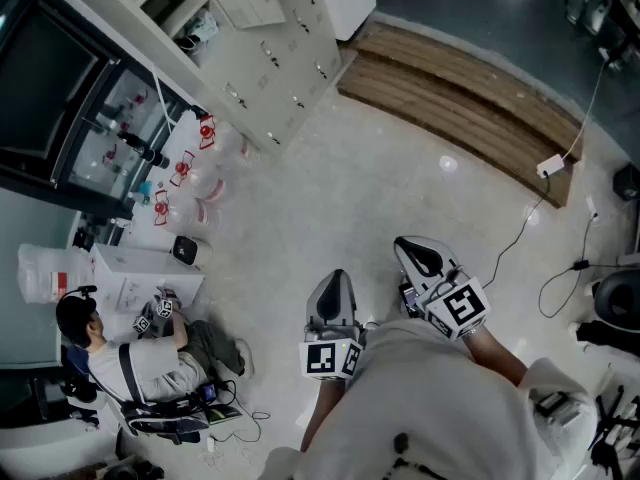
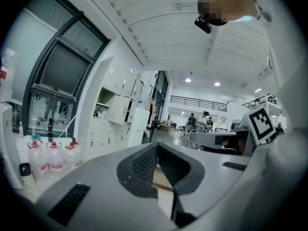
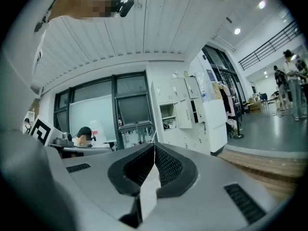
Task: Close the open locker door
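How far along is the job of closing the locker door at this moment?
Done: nothing yet. The locker door stands open beside its compartment.
In hand: nothing. The left gripper and the right gripper both have their jaws together and empty, and a stretch of floor lies between them and the lockers.
Left: probably to walk up to the lockers and push the door shut.

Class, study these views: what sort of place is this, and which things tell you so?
Probably a lab or workshop hall: a bank of white lockers with one door open, red-capped plastic bottles on the floor, and a railed mezzanine beyond.
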A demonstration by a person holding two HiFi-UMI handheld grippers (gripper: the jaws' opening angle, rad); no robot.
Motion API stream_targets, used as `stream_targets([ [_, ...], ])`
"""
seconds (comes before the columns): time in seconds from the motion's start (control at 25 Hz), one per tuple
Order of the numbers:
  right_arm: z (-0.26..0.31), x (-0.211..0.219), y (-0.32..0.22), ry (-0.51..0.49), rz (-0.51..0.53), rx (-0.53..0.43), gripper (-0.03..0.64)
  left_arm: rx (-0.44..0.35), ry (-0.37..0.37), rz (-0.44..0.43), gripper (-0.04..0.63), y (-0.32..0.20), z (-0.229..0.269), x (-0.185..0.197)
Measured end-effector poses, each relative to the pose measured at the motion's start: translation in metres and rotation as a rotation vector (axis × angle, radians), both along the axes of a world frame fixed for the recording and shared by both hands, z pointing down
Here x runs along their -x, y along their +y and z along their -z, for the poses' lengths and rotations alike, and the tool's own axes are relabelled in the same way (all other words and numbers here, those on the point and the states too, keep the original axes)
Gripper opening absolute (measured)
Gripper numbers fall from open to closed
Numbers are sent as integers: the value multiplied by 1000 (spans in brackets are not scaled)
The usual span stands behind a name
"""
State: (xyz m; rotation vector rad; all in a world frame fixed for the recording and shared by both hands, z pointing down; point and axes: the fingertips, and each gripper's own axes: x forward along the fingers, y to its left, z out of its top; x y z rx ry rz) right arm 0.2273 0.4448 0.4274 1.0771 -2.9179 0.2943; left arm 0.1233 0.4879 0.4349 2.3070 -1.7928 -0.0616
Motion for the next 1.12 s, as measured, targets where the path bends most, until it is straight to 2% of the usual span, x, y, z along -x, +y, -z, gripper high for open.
stream_targets([
  [0.08, -9, -9, 32, 39, -2, 41, 29, -18, 14, 1, 8, 36, 6, -14],
  [0.16, -17, -6, 65, 46, -16, 81, 29, -16, 19, -1, 8, 71, 6, -11],
  [0.28, -20, 23, 108, 16, -17, 115, 29, 43, -2, 14, 8, 118, -14, 28],
  [0.4, -15, 45, 142, 10, 10, 105, 29, 109, -42, 63, 8, 156, -40, 70],
  [0.52, -14, 44, 164, 20, 1, 88, 29, 88, -52, 87, 8, 176, -35, 83],
  [0.76, -1, 37, 177, 29, -2, 49, 29, -32, -18, 70, 8, 182, 2, 53],
  [0.96, 1, 24, 177, 41, 3, 16, 29, -25, -8, 39, 8, 173, -4, 23],
  [1.12, 2, -1, 168, 50, 9, -4, 29, -26, -16, 56, 8, 160, 3, 1],
])
